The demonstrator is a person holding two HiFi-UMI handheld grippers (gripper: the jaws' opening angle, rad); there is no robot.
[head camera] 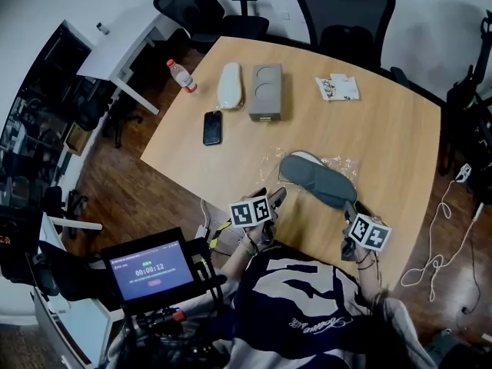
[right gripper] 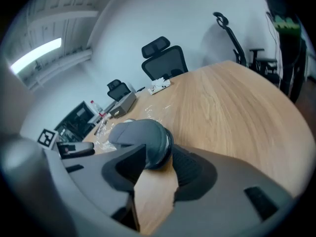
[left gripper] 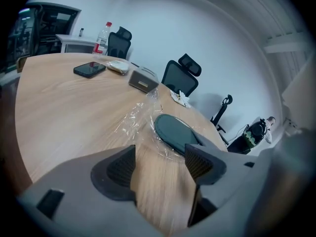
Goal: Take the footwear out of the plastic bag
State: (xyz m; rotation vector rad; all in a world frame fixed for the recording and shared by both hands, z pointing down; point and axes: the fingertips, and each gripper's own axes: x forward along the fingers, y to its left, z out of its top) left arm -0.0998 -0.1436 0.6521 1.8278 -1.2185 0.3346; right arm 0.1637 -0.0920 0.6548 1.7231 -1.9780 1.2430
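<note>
Your left tongs gape empty by the crumpled clear plastic bag. Your right tongs sit apart around the grey fabric slipper's end, so the desk carries it.

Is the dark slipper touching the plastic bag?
Touching. The left gripper view shows the dark slipper lying on the crinkled plastic bag, with the clear film bunched up against its rim.
</note>
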